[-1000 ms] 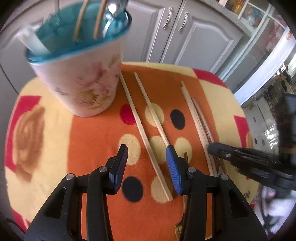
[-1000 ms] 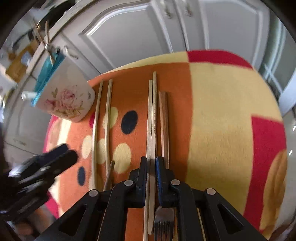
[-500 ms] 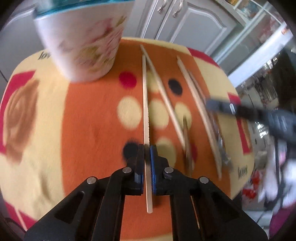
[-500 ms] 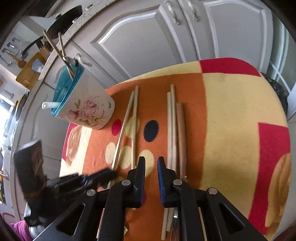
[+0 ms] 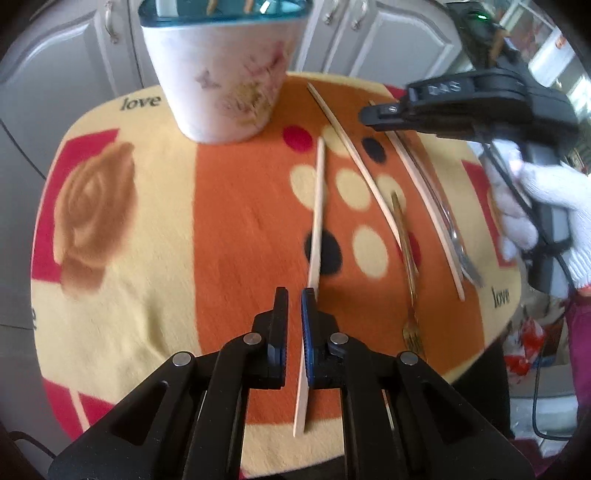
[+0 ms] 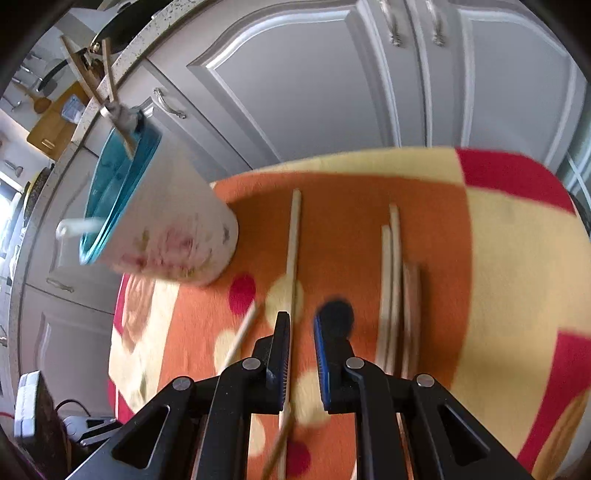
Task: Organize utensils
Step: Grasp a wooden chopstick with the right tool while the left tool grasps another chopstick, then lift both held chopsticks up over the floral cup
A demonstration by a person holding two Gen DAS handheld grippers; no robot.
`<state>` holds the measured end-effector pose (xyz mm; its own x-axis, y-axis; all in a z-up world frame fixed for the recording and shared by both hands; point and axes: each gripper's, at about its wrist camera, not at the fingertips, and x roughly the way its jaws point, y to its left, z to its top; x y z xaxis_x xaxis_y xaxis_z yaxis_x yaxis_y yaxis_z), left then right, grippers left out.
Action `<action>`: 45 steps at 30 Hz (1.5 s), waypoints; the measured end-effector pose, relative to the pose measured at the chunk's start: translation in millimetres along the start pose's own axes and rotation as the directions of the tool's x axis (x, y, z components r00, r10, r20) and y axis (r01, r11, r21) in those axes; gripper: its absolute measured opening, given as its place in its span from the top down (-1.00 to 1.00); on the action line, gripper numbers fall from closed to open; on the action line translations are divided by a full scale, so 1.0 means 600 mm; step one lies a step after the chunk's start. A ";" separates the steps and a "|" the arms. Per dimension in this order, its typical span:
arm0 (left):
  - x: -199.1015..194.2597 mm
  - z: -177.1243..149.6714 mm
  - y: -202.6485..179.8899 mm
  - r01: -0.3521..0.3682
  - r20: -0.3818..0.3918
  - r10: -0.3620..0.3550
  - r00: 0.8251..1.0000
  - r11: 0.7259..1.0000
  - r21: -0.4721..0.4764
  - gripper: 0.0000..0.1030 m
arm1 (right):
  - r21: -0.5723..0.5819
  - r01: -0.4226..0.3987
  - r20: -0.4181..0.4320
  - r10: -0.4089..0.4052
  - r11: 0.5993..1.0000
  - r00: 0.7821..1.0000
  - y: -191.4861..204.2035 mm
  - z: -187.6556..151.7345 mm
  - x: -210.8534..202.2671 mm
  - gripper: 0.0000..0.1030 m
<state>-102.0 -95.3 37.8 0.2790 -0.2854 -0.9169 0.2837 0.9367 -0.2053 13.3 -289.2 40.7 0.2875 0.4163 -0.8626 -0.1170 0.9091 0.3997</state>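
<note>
Chopstick (image 5: 318, 206) in left tongs (image 5: 294, 306), "love" (image 5: 136, 102) printed on cloth (image 5: 122, 221)

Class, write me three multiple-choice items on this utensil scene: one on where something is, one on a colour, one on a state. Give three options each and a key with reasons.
1. Where does the floral cup stand?
A. on the patterned cloth
B. inside a cabinet
C. on the floor

2. What colour is the cup's rim?
A. red
B. teal
C. black

3. How do the jaws of the left gripper stand?
A. spread wide over nothing
B. clamped on a fork
C. nearly closed with a chopstick between them

Key:
1 A: the cup's base rests on the cloth, in front of the cabinet doors.
2 B: a teal band runs round its top edge.
3 C: the left wrist view shows the pale stick running between the two close-set fingers.
</note>
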 end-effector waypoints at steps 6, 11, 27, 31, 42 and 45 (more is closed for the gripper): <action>0.009 0.027 -0.011 0.003 0.013 -0.002 1.000 1.000 -0.017 0.58 | -0.026 0.029 -0.026 -0.029 0.999 0.999 0.024 0.076 0.060 0.68; 0.022 0.058 -0.026 -0.014 0.025 0.014 1.000 1.000 0.008 0.43 | -0.086 0.065 -0.023 -0.068 0.994 0.997 0.038 0.098 0.094 0.74; 0.098 0.151 -0.093 -0.099 0.017 0.097 0.995 0.991 0.092 0.84 | -0.095 0.019 -0.095 -0.028 0.995 0.995 -0.019 0.049 0.053 0.88; 0.083 0.151 -0.045 -0.006 -0.003 0.006 1.000 1.000 0.018 0.92 | -0.128 0.039 -0.071 -0.048 0.991 0.996 -0.005 0.049 0.058 0.87; -0.130 0.112 0.007 0.106 0.212 -0.101 0.972 0.994 -0.012 0.92 | -0.171 -0.036 0.082 0.050 0.985 0.995 0.037 0.017 -0.092 0.89; -0.173 0.104 0.013 0.102 0.251 -0.104 0.962 0.995 0.020 0.92 | -0.206 -0.061 0.128 0.089 0.977 0.988 0.059 0.004 -0.139 0.89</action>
<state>-71.6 -70.7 152.8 0.4690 -0.4230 -0.7753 0.3293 0.8983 -0.2909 -12.4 -291.9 127.7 0.3956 0.4898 -0.7769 -0.3276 0.8655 0.3789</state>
